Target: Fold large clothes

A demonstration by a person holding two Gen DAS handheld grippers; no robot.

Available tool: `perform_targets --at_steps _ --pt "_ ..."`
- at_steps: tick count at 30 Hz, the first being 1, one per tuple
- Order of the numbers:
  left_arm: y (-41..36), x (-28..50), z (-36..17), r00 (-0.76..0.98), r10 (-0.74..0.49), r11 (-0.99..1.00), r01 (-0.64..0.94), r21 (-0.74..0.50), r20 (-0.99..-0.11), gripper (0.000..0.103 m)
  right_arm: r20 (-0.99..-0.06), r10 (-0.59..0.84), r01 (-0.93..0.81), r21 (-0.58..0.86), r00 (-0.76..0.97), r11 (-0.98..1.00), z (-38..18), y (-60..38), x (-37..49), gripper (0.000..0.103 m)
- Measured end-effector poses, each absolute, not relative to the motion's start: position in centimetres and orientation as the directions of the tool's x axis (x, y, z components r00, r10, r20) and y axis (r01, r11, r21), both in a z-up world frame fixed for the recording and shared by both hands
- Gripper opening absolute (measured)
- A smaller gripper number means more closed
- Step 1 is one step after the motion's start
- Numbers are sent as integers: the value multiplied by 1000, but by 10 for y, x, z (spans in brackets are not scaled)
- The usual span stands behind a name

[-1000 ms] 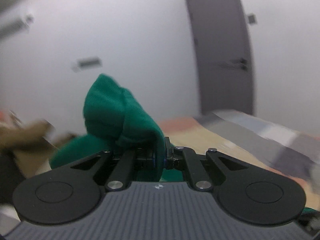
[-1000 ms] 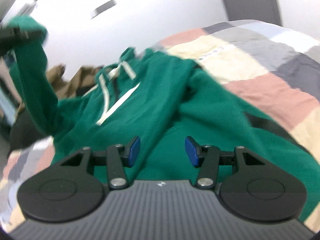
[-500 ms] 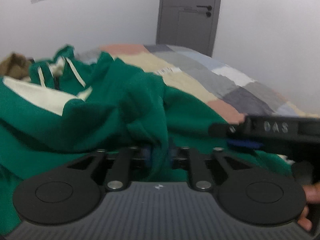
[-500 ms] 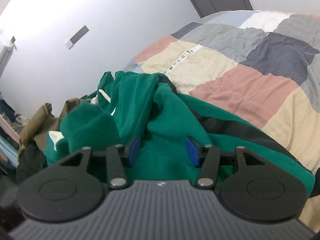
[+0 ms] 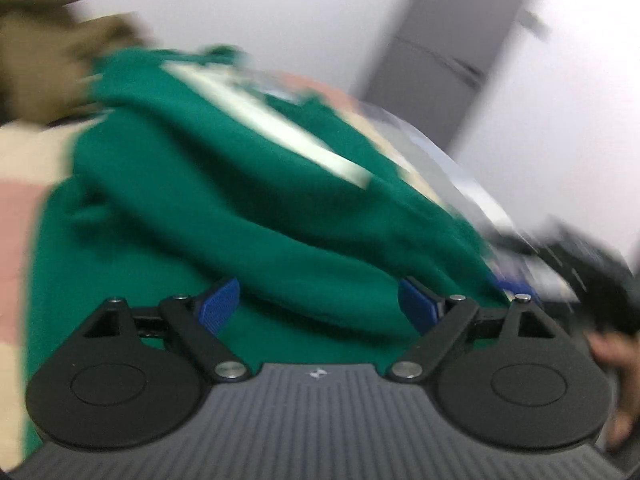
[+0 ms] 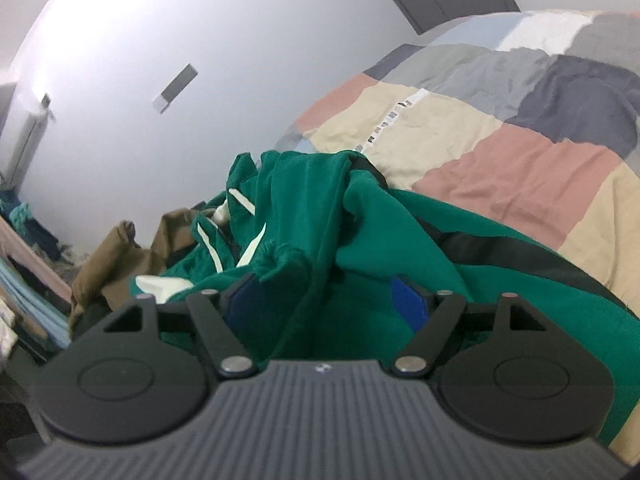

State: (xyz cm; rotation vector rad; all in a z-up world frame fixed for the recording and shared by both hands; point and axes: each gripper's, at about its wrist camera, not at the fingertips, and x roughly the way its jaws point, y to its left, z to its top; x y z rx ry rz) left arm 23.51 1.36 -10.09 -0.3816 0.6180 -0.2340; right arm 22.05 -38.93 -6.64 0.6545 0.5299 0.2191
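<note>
The large green fleece hoodie [image 6: 360, 240] with cream drawstrings and a cream stripe lies crumpled in a heap on the bed, spread over a patchwork quilt [image 6: 500, 152] of pink, beige, grey and pale blue squares. In the right wrist view its hood end and cords sit toward the far left of the heap, while a black band runs along the fabric that stretches to the right, close to the camera. A bunched cuff or hem rises just ahead of the right gripper [image 6: 324, 304], whose blue-padded jaws have just been opening and now stand apart; green cloth lies in the gap between them, but the pads do not press on it.

The left wrist view is heavily blurred. There the left gripper [image 5: 318, 306] has also just been opening its jaws, which are now spread wide, with a thick fold of the hoodie [image 5: 240, 208] lying across the space between the blue pads [image 5: 218, 308] without being clamped. At the right edge of that view a person's hand [image 5: 612, 356] shows, together with a dark blurred shape that seems to be the other gripper.

A crumpled olive-brown garment [image 6: 120, 256] lies beyond the hoodie, near the left edge of the bed. Behind everything are a plain white wall [image 6: 200, 40] and a grey door [image 5: 448, 72]
</note>
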Motion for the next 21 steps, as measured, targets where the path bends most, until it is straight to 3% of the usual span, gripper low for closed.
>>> perform_targets --at_steps 2,4,7,13,15,16,18,21 --pt "47 245 -107 817 -272 868 -20 -495 -509 89 -367 363 -32 664 857 747 -66 -396 219 78" --pt "75 255 -116 837 -231 819 -108 -564 -496 89 -330 354 -35 686 875 727 -64 -401 218 86" --pt "104 274 -128 858 -200 741 -183 -646 -473 88 -319 382 -61 695 867 717 -66 -397 223 87" --pt "116 316 -132 874 -206 665 -206 -718 -441 81 -517 303 21 529 801 849 -81 -374 248 85" --pt "115 326 -130 870 -193 660 -227 -716 -454 69 -556 278 45 496 783 867 -88 -372 254 85" --pt "116 331 -130 863 -182 660 -248 -709 -471 54 -560 284 43 499 778 865 -91 -371 257 85" --pt "119 339 -128 858 -178 649 -266 -713 -482 29 -560 293 22 488 775 873 -92 -368 259 68" --pt "127 341 -116 876 -158 654 -253 -712 -456 20 -548 324 -46 460 771 887 -89 -360 259 51"
